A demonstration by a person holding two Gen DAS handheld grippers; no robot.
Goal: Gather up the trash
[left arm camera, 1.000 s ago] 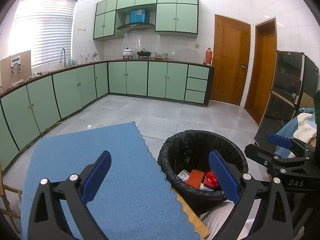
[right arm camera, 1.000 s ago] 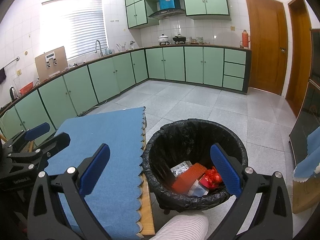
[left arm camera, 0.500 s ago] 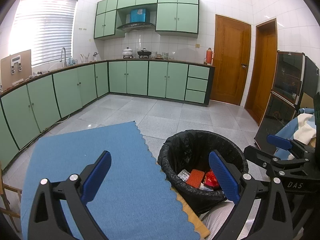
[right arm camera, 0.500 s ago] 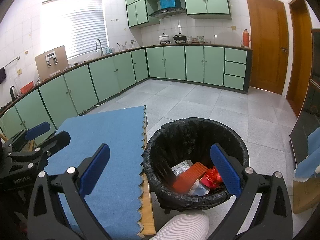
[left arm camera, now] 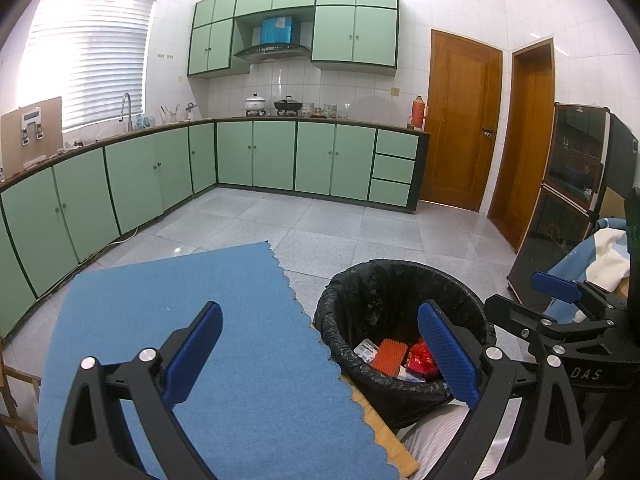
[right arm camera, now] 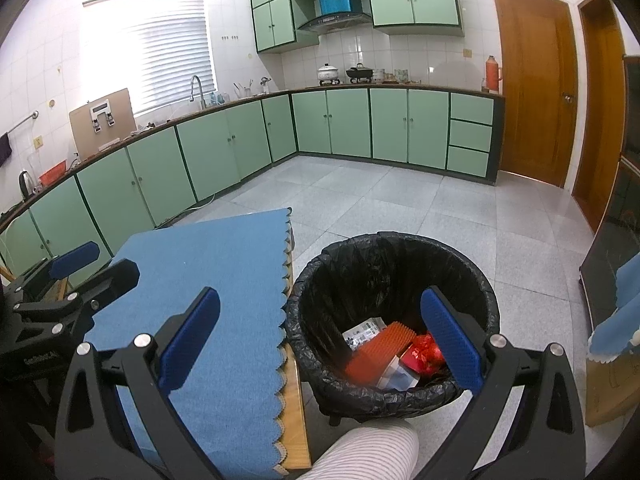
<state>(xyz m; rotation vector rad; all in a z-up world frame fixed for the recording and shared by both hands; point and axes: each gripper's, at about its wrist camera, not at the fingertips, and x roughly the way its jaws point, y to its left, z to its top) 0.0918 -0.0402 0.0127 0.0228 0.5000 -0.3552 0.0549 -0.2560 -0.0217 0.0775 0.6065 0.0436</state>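
Both the left gripper (left arm camera: pixel 320 354) and right gripper (right arm camera: pixel 318 336) hung spread apart, empty, the trash bin (right arm camera: pixel 394 256) at one o'clock.

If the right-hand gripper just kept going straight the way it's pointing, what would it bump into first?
Probably nothing close. The right gripper, open and empty, points out over the near rim of the black-lined trash bin and the blue cloth, toward the tiled floor. Depth is unclear.

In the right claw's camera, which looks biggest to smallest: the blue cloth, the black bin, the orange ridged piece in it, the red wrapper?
1. Blue cloth
2. Black bin; it sits about as near, so this ranking seems fair
3. Orange ridged piece
4. Red wrapper; partly hidden by the claw's finger, so its full size is unsure
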